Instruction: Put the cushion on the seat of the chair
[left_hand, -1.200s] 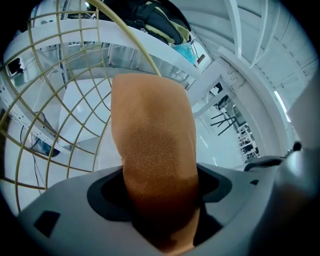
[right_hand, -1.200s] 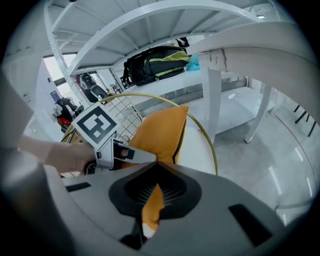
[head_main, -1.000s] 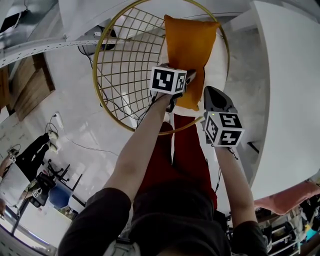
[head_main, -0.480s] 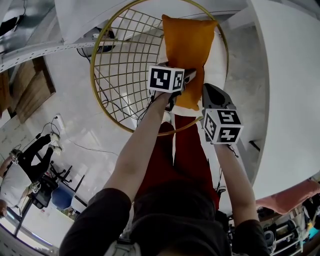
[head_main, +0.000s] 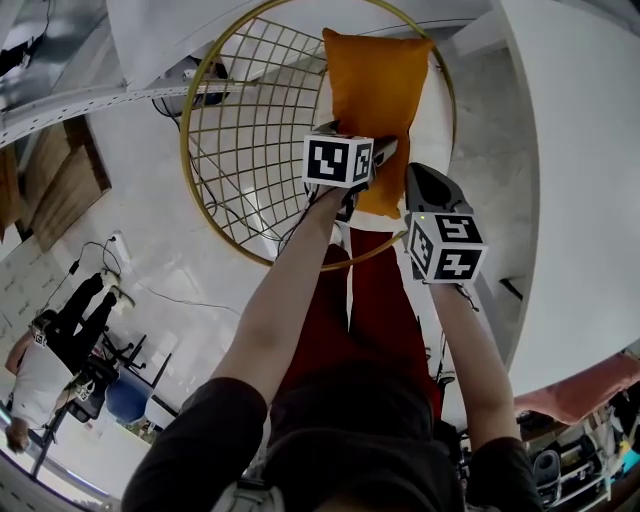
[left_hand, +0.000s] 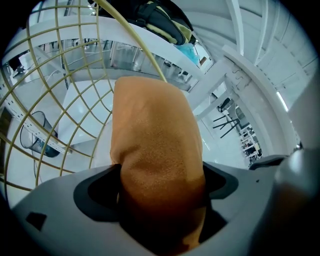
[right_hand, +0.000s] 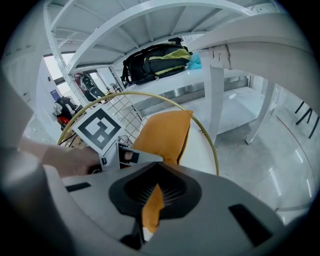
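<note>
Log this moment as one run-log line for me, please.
cushion: inside gold ring of chair | left tongs: jaws just been opening, cushion between them | right tongs: shut on cushion corner

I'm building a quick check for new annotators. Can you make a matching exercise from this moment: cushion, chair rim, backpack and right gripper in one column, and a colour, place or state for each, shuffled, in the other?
Column 1
1. cushion
2. chair rim
3. backpack
4. right gripper

Column 2
A. thin gold hoop around a wire grid
B. lying on a white shelf behind the chair
C. orange, resting against the wire grid
D. shut, pinching a sliver of orange fabric

Pairs: 1-C, 2-A, 3-B, 4-D
</note>
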